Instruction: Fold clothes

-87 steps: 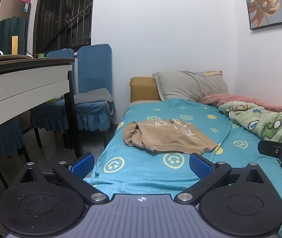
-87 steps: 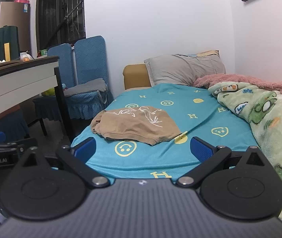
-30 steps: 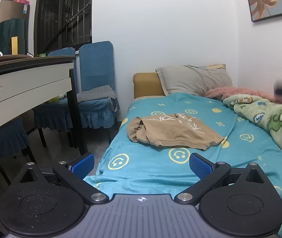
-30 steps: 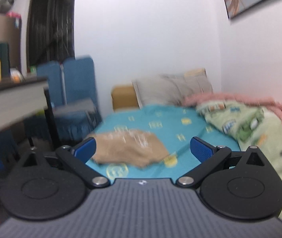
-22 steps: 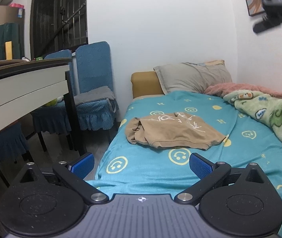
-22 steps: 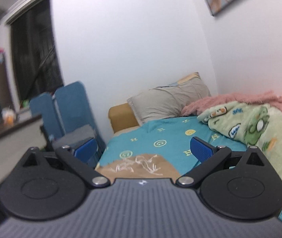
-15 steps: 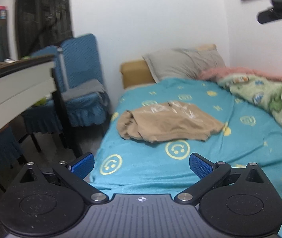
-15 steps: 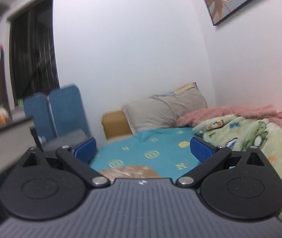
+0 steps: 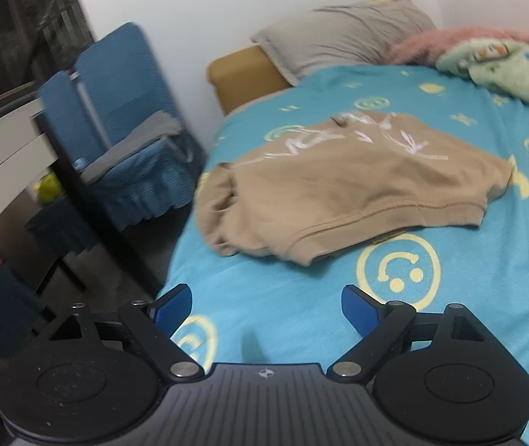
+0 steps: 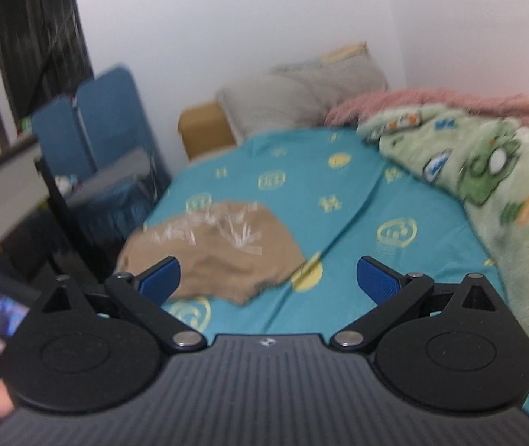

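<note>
Bedroom with white walls; a white-edged counter (image 9: 0, 137) and blue-covered chairs (image 9: 123, 111) sit at my nine o'clock, and the bed with its teal smiley sheet (image 9: 301, 297) fills the rest. I have the left gripper (image 9: 266, 306) low over the near end of the bed, its blue fingers (image 9: 173, 303) spread wide with nothing between them. The tan shirt (image 9: 357, 182) lies crumpled on the sheet at my twelve o'clock, near but not touched. In the left view its long axis runs roughly from eight o'clock to two o'clock: the bunched end sits toward the chair side, the stitched hem faces me, and the white print is on top toward the pillow (image 9: 338, 37). My right gripper (image 10: 268, 280) also hangs empty with fingers (image 10: 377, 278) well apart, the shirt showing at its eleven o'clock and the green blanket (image 10: 487, 186) at two o'clock. I judge the step in hand to be the approach. To do it well, I would bring each gripper to a separate end of the hem, pinch only one layer of fabric, and spread the shirt flat before any fold; motion blur in the right view hides the exact edges.
</note>
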A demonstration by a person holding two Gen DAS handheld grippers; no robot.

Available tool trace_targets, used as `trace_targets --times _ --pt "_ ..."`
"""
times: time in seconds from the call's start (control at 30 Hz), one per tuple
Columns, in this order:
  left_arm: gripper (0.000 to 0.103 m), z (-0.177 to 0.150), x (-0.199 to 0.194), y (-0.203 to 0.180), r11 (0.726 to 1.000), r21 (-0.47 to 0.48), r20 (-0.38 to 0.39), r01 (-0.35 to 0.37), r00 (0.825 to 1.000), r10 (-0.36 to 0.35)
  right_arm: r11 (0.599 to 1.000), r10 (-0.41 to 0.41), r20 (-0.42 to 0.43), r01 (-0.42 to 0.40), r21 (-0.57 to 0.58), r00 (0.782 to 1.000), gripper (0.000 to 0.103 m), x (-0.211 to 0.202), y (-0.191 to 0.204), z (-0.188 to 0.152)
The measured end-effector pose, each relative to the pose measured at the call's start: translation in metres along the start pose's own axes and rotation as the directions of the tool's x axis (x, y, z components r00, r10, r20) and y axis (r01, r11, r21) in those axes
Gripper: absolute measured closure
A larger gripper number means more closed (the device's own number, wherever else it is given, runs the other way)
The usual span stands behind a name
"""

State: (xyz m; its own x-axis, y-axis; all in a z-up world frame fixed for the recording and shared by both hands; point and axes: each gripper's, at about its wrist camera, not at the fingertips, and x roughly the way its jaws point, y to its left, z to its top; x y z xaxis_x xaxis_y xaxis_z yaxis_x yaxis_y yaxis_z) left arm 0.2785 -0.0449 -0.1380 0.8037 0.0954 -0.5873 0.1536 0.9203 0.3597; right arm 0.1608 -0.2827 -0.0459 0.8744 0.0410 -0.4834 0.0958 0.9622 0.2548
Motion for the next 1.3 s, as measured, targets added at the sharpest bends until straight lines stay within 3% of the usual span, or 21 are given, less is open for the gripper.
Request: trace_targets --times 0.2,0.3,0.37,0.47,0.7,1.0,1.17,1.3 --pt "0.027 0.0 0.05 -0.005 0.994 -0.054 0.009 0.093 0.996 -0.093 0.997 0.069 -0.104 -0.066 0.032 0.992 0.0 0.046 0.01 -0.012" --pt "0.043 0.006 0.063 0.003 0.985 -0.115 0.056 0.127 0.991 -0.121 0.997 0.07 -0.121 -0.068 0.025 0.99 0.0 0.061 0.013 -0.013" --pt "0.075 0.011 0.069 0.007 0.981 -0.136 0.069 0.142 0.989 -0.134 0.997 0.072 -0.123 -0.067 0.038 0.99 0.0 0.067 0.011 -0.014" --pt "0.086 0.017 0.061 0.014 0.976 -0.155 0.093 0.151 0.986 -0.138 0.997 0.064 -0.113 -0.059 0.048 0.992 0.0 0.073 0.006 -0.014" --pt "0.091 0.02 -0.042 0.028 0.962 -0.194 0.226 0.191 0.963 -0.145 0.999 0.045 -0.024 -0.045 0.014 0.999 0.0 0.065 0.006 -0.014" --pt "0.091 -0.016 -0.187 0.04 0.931 -0.252 0.335 0.262 0.927 -0.17 0.994 0.091 0.073 -0.086 -0.067 0.993 0.0 0.021 0.018 -0.014" --pt "0.091 -0.042 -0.245 0.053 0.891 -0.297 0.369 0.343 0.902 -0.224 0.988 0.145 0.063 -0.141 -0.071 0.987 0.0 -0.016 0.024 -0.017" --pt "0.091 -0.053 -0.265 0.059 0.883 -0.295 0.401 0.364 0.886 -0.232 0.972 0.213 -0.009 -0.213 -0.098 0.977 0.0 -0.033 0.037 -0.037"
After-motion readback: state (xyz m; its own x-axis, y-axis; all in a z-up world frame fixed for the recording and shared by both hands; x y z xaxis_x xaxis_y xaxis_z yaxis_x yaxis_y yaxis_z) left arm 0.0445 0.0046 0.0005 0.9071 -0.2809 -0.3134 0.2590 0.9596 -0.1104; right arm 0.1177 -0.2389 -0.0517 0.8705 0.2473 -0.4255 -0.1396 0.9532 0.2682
